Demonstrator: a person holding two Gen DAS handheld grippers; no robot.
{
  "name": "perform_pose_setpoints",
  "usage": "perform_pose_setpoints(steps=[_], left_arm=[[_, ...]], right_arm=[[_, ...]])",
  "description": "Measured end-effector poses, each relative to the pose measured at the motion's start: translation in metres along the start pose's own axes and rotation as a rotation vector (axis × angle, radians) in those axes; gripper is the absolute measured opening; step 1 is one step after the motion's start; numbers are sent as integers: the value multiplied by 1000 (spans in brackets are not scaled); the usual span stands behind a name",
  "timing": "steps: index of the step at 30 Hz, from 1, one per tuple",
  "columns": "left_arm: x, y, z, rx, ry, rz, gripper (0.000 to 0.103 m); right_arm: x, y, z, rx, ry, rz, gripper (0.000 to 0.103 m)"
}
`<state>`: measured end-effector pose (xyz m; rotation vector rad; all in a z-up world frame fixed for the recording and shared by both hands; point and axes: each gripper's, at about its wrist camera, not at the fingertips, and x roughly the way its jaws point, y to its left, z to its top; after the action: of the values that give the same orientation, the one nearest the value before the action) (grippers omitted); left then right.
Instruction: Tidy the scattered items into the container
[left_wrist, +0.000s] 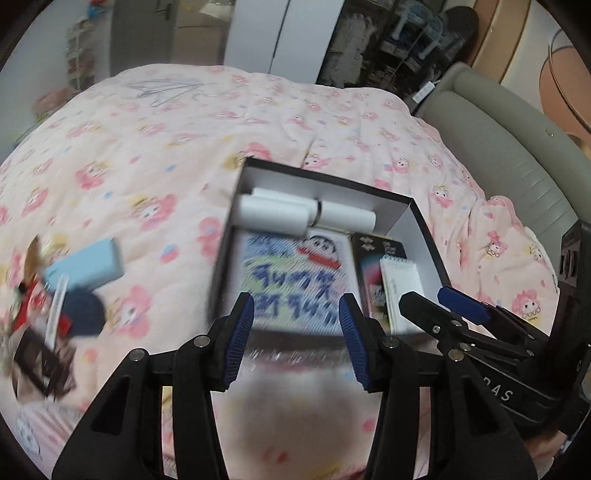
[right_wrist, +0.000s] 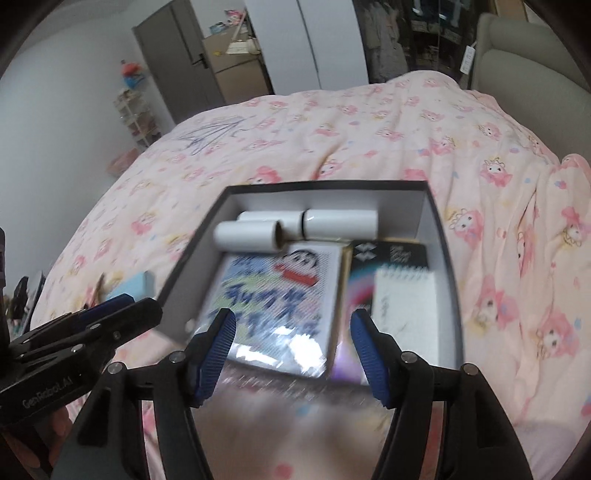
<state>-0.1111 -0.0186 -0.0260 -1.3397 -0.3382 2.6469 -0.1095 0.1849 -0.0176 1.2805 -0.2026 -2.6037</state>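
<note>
A black box (left_wrist: 424, 221) (right_wrist: 325, 184) with a white inside sits on the pink quilt. It holds white rolls (left_wrist: 273, 216) (right_wrist: 340, 223), a cartoon-printed packet (left_wrist: 295, 273) (right_wrist: 273, 291), a dark booklet (left_wrist: 376, 247) (right_wrist: 388, 254) and a spiral notepad (left_wrist: 402, 284) (right_wrist: 406, 299). My left gripper (left_wrist: 295, 299) (right_wrist: 142, 302) hovers open over the packet's near end, nothing between its pads. Beside it, my right gripper (right_wrist: 292, 314) (left_wrist: 426, 295) is open and empty too. Left of the box lie a light blue box (left_wrist: 86, 266) (right_wrist: 131, 286), a dark blue round thing (left_wrist: 83, 314) and a dark frame (left_wrist: 40, 362), blurred.
The quilt (left_wrist: 147, 147) covers a bed with a grey padded headboard (left_wrist: 498, 122) (right_wrist: 517, 74) on the right. Wire hangers (left_wrist: 162, 90) (right_wrist: 210, 136) lie at its far end. Wardrobes and a door stand beyond the bed.
</note>
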Motion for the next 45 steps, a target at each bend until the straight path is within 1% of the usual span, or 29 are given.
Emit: perform_pose_setpoints(steps=[4,8,11,13,14,16,19,22,25,27,30,32,35,38,40,41,42,45], left_arm=[[-14,23,-17,-33,-4,-4,49],[-21,51,-34,-102,0,11,50],[-27,76,-46,-143,2,52,49],[-33,95,-52,-171,5,80,49],[-35,103,-54,-183,1,93,49],[-41,124,-57,-218,-7,121,49],[-42,161,-54,-291,-19,128,49],[-32,199,-40,-380,-42,144,49],[-11,236,-22,-452,-40,214,48],[6,260,-13,-491,-20,244,48],[37,302,-3,-567,30,176,48],[50,322,0,-596,44,178,47],[53,343,1,-608,37,211,44],[58,357,1,-619,68,243,44],[58,363,-3,-634,73,280,42],[58,363,-3,-627,73,302,42],[59,361,-3,-617,78,322,42],[69,355,-1,-566,109,386,43]], right_arm=[[-8,27,-12,-28,2,2,62],[-5,59,-16,-81,-4,23,62],[9,86,-22,-111,31,78,62],[23,102,-25,-109,82,146,62],[29,110,-25,-111,102,164,62],[38,129,-25,-135,113,184,62],[53,161,-20,-172,117,205,62],[76,186,-4,-175,128,216,62],[109,207,13,-158,159,248,62],[134,220,20,-150,189,227,62],[175,235,24,-170,247,189,62],[202,240,26,-171,289,179,62],[237,244,28,-167,345,174,62],[259,249,30,-172,378,188,62],[272,254,27,-186,410,202,62],[276,255,26,-184,422,218,64],[279,257,24,-181,433,236,69],[290,267,17,-207,477,303,76]])
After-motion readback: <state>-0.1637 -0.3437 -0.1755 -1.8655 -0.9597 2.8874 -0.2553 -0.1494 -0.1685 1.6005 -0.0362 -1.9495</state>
